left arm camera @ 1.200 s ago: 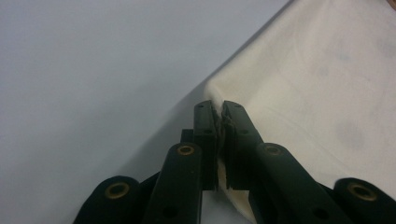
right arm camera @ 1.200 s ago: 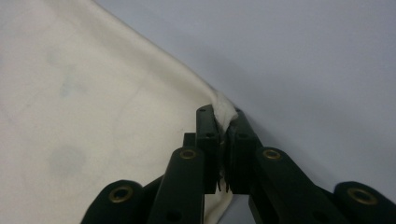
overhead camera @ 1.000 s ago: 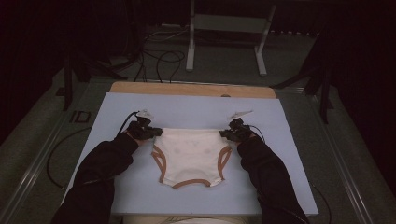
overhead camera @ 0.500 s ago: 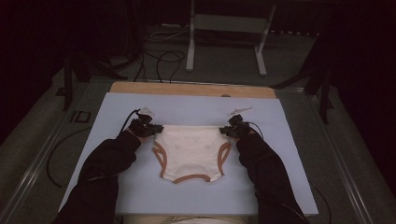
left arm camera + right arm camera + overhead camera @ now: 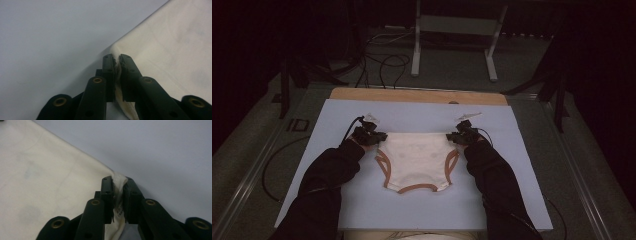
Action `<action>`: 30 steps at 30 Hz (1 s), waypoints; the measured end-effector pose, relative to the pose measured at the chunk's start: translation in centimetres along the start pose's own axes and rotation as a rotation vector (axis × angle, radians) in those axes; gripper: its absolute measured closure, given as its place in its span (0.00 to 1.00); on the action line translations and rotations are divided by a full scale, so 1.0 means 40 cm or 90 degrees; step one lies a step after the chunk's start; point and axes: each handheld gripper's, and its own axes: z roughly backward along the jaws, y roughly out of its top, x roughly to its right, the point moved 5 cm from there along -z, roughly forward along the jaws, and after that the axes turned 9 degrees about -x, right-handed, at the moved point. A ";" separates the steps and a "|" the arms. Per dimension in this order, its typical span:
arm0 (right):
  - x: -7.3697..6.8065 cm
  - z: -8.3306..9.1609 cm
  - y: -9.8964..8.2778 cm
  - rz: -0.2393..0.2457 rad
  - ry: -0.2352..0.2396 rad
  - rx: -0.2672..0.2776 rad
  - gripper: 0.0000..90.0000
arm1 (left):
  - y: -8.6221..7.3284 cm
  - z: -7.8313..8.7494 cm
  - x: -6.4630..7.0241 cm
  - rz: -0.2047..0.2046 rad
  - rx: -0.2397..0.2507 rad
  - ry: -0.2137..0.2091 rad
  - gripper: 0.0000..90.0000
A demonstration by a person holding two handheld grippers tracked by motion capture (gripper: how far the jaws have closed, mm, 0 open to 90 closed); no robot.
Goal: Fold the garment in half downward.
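Nearest, two dark sleeves [image 5: 329, 175] come in from the bottom edge. Cream underwear [image 5: 416, 159] w/ brown trim lies flat on the pale blue surface [image 5: 522, 150], waistband far side. Left gripper [image 5: 379, 136] pinches its left waistband corner, right gripper [image 5: 452, 136] the right corner; both sets of jaws just eased apart slightly, cloth between them. Beyond: wood strip [image 5: 412, 95], cables on floor [image 5: 382, 62].

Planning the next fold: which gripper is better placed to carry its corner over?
Probably the left gripper: its jaws and the right gripper's have just been opening, underpants between, but its gap is narrower.
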 end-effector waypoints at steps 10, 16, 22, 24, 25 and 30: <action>0.003 0.035 0.009 -0.020 0.005 0.033 0.47 | 0.002 0.037 -0.016 0.038 0.044 0.023 0.42; -0.013 0.061 0.011 -0.026 0.039 0.049 0.22 | -0.004 0.069 -0.009 0.045 0.068 0.001 0.16; -0.037 0.081 0.006 -0.010 0.058 0.057 0.15 | -0.016 0.088 0.011 0.020 0.077 -0.033 0.01; -0.045 0.091 0.004 -0.005 0.056 0.063 0.15 | -0.020 0.100 0.021 0.018 0.083 -0.035 0.01; -0.048 0.096 0.003 -0.003 0.055 0.065 0.14 | -0.021 0.106 0.026 0.015 0.088 -0.033 0.01; -0.062 0.116 -0.003 0.008 0.062 0.068 0.14 | -0.031 0.138 0.054 -0.005 0.114 -0.050 0.01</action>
